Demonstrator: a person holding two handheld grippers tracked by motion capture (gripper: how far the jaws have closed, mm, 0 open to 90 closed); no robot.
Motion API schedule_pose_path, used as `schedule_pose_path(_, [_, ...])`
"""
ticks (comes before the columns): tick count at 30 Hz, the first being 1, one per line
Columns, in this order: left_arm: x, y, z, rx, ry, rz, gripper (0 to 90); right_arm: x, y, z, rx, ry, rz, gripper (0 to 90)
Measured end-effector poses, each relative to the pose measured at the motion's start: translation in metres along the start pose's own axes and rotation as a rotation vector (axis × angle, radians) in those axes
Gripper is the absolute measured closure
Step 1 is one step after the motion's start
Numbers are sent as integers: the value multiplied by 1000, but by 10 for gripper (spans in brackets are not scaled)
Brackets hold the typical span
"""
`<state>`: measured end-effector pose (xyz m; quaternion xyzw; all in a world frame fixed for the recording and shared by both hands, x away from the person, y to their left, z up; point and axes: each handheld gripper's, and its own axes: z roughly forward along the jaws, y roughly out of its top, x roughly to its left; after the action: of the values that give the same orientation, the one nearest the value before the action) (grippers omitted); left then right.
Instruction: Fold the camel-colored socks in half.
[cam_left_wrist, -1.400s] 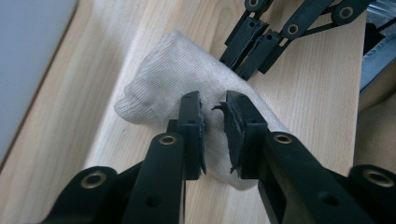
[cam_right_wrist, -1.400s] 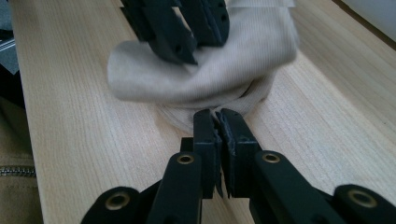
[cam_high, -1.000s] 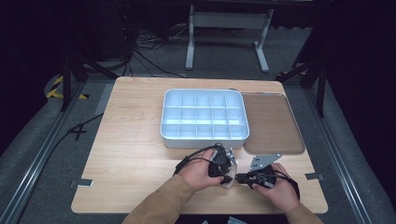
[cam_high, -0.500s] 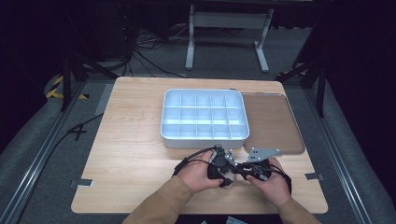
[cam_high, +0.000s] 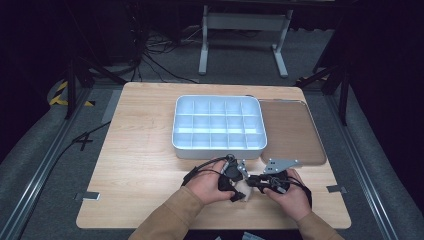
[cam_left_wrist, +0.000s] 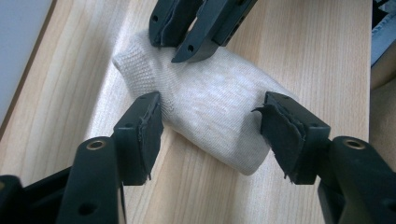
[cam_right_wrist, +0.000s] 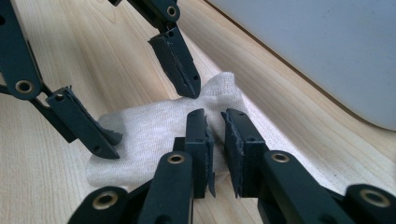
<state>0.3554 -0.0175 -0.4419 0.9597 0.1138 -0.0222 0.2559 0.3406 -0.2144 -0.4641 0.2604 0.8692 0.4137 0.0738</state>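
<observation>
A small folded white cloth (cam_high: 242, 190) lies on the wooden table near the front edge, between the two hands. My left gripper (cam_left_wrist: 212, 116) is open, one jaw on either side of the cloth (cam_left_wrist: 215, 107), tips down near the table. My right gripper (cam_right_wrist: 217, 122) faces it from the other side. Its jaws are almost together, pinching the cloth (cam_right_wrist: 149, 126) at its top edge. In the high view the left gripper (cam_high: 232, 186) and right gripper (cam_high: 253, 182) meet tip to tip over the cloth.
A white compartment tray (cam_high: 218, 148) stands just behind the hands, its near wall close to the cloth. A flat brown tray (cam_high: 290, 130) lies to its right. The wooden table (cam_high: 140, 165) has bare room to the left.
The right hand has moved left toward the left hand, bringing its gripper onto the cloth. The left gripper has stayed over the cloth.
</observation>
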Motion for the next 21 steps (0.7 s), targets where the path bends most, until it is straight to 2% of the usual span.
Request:
schedule_pose_path(4, [-2, -1, 5, 22, 5, -10, 339, 0, -1, 0, 8, -7, 2, 759])
schedule_pose_path(5, [-2, 0, 5, 34, 12, 1, 339, 1, -1, 1, 12, -13, 9, 742])
schedule_pose_path(7, [-2, -1, 6, 61, 19, -6, 330, 2, 0, -1, 20, -33, 12, 672])
schedule_pose_path(8, [-2, -1, 8, 65, 18, -12, 325, 4, 1, -2, 27, -46, 21, 627])
schedule_pose_path(12, [-3, 0, 9, 74, 19, -8, 337, 6, 4, -5, 30, -52, 46, 565])
schedule_pose_path(14, [-4, 0, 9, 78, 23, -6, 342, 9, 3, -4, 37, -50, 82, 506])
schedule_pose_path(21, [-5, 0, 10, 92, 7, -5, 370, 13, -1, -2, 68, -96, 141, 418])
